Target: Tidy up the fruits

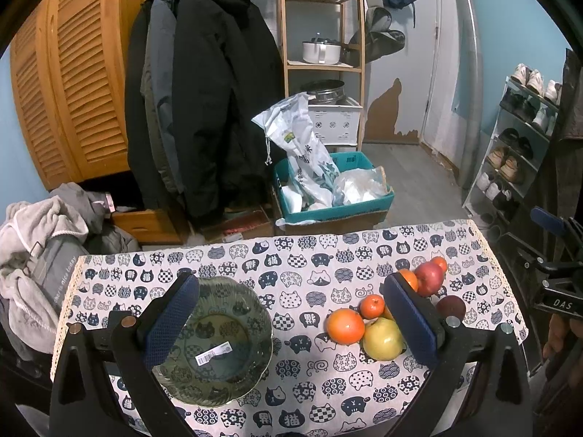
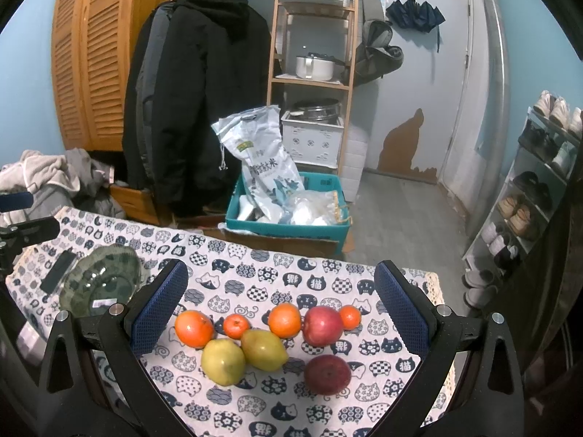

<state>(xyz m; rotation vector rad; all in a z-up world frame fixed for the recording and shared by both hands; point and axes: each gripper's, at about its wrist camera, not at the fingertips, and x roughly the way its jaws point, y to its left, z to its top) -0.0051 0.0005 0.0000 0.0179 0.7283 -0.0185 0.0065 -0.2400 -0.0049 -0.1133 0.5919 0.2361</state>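
Observation:
A green glass bowl with a barcode sticker stands on the left of the cat-print tablecloth; it also shows in the right wrist view. Several fruits lie to its right: oranges, a small tangerine, two yellow pears, a red apple and a dark red apple. My left gripper is open above the table, between bowl and fruits. My right gripper is open, hovering over the fruits.
Beyond the table's far edge stands a teal box with bags on cardboard. Hanging black coats, a wooden shelf, a shoe rack and a clothes pile surround the table.

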